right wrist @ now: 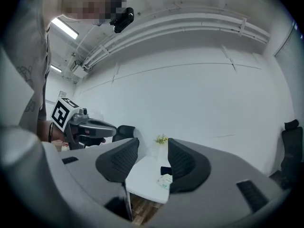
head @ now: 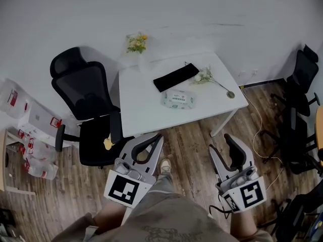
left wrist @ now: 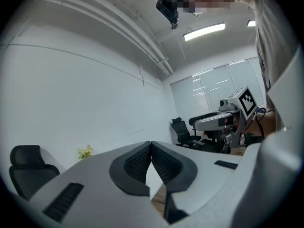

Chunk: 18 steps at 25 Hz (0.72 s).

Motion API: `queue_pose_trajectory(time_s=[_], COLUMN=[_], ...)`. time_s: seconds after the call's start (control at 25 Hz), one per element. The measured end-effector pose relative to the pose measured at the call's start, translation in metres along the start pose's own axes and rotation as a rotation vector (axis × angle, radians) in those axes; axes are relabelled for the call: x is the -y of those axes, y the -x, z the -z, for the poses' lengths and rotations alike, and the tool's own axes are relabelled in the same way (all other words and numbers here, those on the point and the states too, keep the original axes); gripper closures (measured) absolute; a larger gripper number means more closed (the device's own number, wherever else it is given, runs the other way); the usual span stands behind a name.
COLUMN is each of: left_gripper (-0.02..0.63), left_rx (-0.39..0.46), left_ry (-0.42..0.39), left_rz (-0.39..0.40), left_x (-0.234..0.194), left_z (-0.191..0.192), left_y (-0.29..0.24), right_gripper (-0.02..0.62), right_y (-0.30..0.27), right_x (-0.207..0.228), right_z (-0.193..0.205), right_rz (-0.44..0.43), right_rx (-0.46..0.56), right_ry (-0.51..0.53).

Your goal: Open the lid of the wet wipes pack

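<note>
The wet wipes pack [head: 177,99] lies flat on the white table [head: 141,110], its lid down as far as I can see. In the right gripper view the wet wipes pack [right wrist: 165,181] shows small between the jaws, far ahead. My left gripper [head: 157,138] hangs short of the table's near edge, jaws shut with nothing in them; its pads [left wrist: 142,161] meet at the tips. My right gripper [head: 218,143] is level beside it, jaws open and empty, pads [right wrist: 118,161] wide apart. Both grippers are well apart from the pack.
A black flat case [head: 175,77] and a white flower sprig [head: 208,77] lie on the table behind the pack. A vase of yellow flowers [head: 137,44] stands at the far edge. Black office chairs [head: 88,110] flank the table; another chair [head: 298,110] is at right. Wood floor [head: 186,150] lies below.
</note>
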<state>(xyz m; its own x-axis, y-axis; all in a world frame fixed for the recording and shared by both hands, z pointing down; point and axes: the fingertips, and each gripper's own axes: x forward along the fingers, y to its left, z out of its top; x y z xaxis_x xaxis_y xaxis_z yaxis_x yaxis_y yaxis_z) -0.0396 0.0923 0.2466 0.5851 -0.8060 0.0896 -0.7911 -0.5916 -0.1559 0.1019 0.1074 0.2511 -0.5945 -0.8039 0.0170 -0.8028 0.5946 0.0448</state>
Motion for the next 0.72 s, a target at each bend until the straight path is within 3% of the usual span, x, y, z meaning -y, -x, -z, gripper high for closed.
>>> queue_pose_trajectory(time_s=[0.72], left_gripper=[0.589], left_rx=[-0.077], left_ry=[0.012], left_rz=[0.12], left_x=[-0.16], left_z=[0.043], left_y=[-0.141], right_gripper=[0.396], right_y=[-0.216], right_x=[0.067], right_z=[0.026], right_rz=[0.017], right_rx=[-0.14], right_ry=[-0.007])
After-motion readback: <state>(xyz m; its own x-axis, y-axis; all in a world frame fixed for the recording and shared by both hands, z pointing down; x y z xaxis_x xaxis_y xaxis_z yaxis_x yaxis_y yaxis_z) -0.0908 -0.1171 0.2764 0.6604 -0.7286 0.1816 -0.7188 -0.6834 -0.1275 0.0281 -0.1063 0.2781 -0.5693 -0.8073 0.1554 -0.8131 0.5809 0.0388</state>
